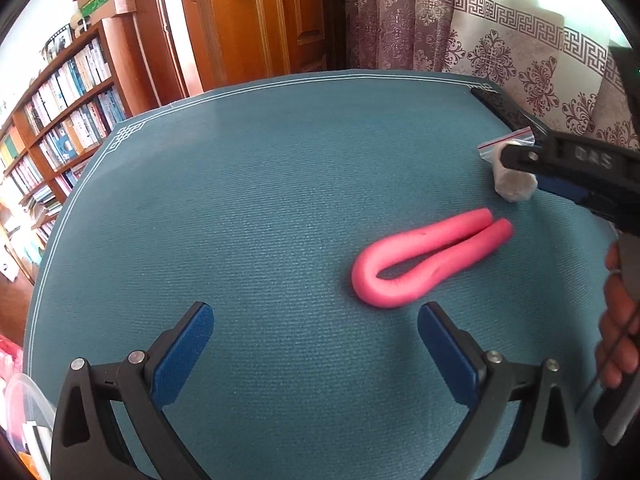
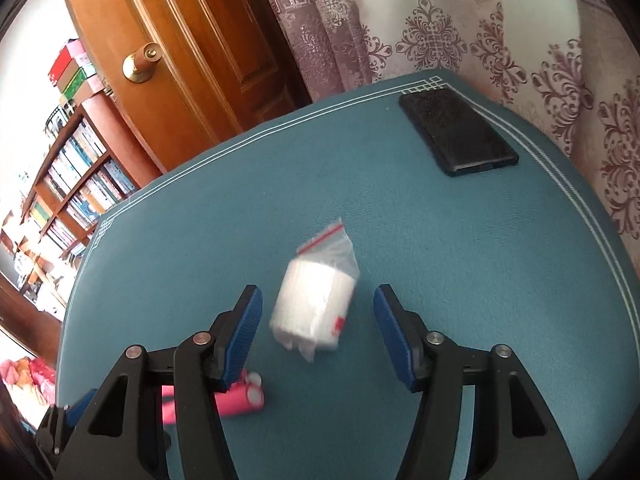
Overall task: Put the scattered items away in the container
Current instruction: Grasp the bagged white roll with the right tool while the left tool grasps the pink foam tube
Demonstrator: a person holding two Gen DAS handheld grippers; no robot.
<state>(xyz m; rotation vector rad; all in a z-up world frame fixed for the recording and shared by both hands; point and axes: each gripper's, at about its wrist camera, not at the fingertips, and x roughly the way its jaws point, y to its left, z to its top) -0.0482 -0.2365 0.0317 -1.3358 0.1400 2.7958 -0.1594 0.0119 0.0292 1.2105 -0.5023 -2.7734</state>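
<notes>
Left wrist view shows the left gripper (image 1: 316, 356) spread wide with nothing between its blue pads, poised above the teal mat (image 1: 240, 200); a pink foam tube (image 1: 424, 264) bent into a U lies on the mat at about one o'clock from it, just beyond the right-hand finger, not touched. Further out toward two o'clock, a white roll in a clear zip bag (image 1: 512, 176) sits near the mat's edge, with the right gripper (image 1: 520, 160) over it and a hand (image 1: 616, 320) behind at the frame's edge. From the right wrist view, the right gripper (image 2: 318, 328) is also wide open, gripping nothing, and the bagged roll (image 2: 316, 304) lies on the mat between its fingers, touching neither. A black phone (image 2: 456, 132) rests at one o'clock by the far corner, well apart, and the tube's two ends (image 2: 244, 396) peek out at seven o'clock behind the left-hand finger
</notes>
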